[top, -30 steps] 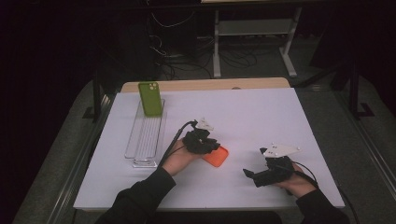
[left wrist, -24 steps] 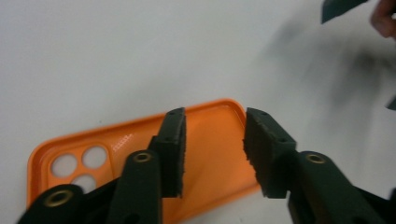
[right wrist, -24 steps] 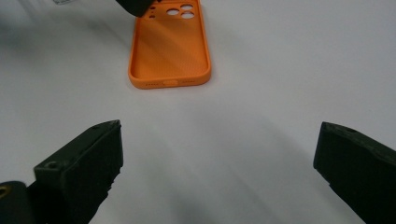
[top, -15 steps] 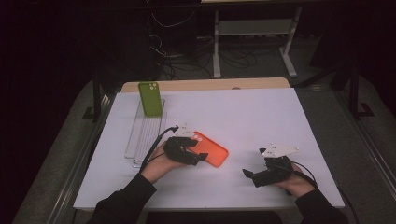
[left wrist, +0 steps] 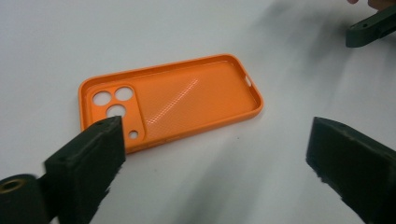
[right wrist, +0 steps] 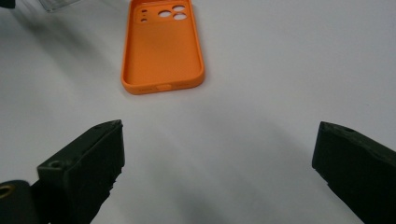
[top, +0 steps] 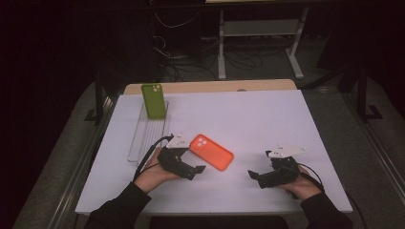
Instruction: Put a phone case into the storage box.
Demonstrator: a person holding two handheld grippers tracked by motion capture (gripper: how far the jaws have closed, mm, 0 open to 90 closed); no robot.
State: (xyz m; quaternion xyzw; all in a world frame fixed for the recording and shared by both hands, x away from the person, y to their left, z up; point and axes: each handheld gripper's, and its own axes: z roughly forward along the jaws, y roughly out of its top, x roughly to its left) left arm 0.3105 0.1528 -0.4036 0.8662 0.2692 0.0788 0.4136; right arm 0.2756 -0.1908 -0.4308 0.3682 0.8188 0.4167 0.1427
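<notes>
Left tongs (top: 198, 168) just opened, nothing gripped; orange case (top: 211, 151) lies hollow-side up on bench (top: 267, 119), released mid-bench within both hands' reach. Right tongs (top: 253, 175) spread wide, empty, waiting nearby.

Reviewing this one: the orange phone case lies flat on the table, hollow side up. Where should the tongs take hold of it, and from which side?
Best guess: pinch one long side wall of the orange phone case, one jaw inside the hollow, one outside. It lies flat, hollow up, so its raised rim is the only part to catch. The open left tongs sit beside its camera-hole end; come from above on that near side.
</notes>
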